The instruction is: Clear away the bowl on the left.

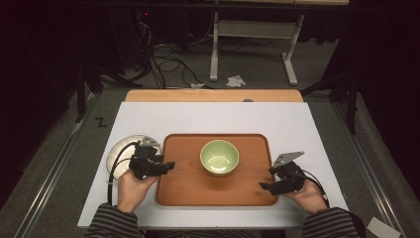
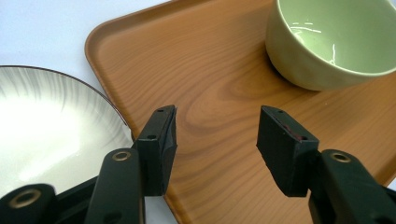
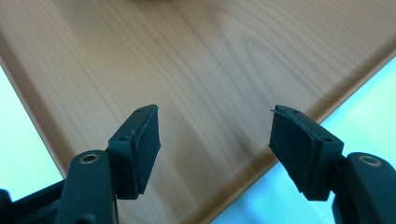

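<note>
**Clerk A:** Listing item one: rectangular brown wood-grain tray on the white table mat; pale green ceramic bowl standing upright near the tray's middle, empty.

**Clerk B:** Tools?

**Clerk A:** Left gripper, jaws spread wide, nothing held, over the tray's left edge. Right gripper, likewise wide and empty, over the near right corner.

**Clerk B:** Adjacent items?

**Clerk A:** Round white plate with grey streaks, just beside the tray's left rim.

**Clerk B:** Hazards?

**Clerk A:** Likely three. Uneven grips would tilt the tray, and the bowl could slide on the smooth wood. A shallow bite on the thin rim could slip. The left jaw could knock the plate.
</note>
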